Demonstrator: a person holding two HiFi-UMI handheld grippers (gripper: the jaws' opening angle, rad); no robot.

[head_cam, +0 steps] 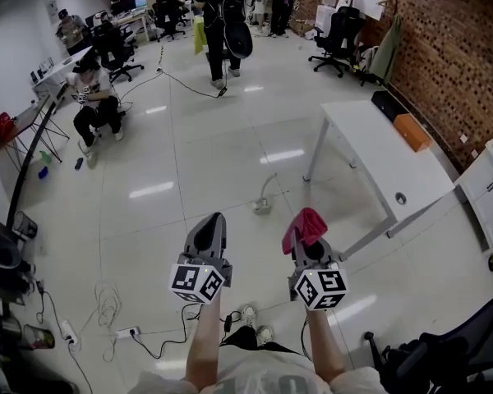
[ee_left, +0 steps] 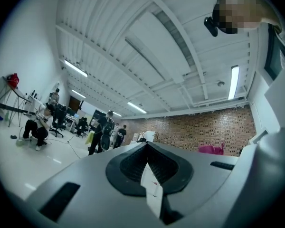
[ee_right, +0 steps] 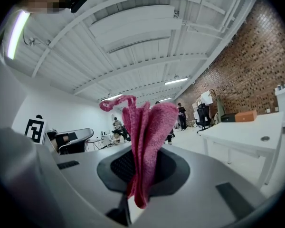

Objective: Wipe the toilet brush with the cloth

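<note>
Over glossy floor (head_cam: 189, 179), right claw (ee_right: 140, 175) pinches bunched pink cloth (ee_right: 146, 132); left claw (ee_left: 149, 172) pressed together.

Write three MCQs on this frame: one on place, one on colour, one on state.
1. Where is the cloth?
A. On the table
B. In the right gripper
C. On the floor

2. What colour is the cloth?
A. Blue
B. White
C. Pink

3. How does the left gripper stand?
A. Shut, nothing held
B. Wide open
C. Shut on the cloth

Key:
1 B: the right gripper view shows the cloth pinched between its jaws and sticking up past them.
2 C: it is pink in both the head view and the right gripper view.
3 A: the left gripper view shows the jaws together with no object between them.
</note>
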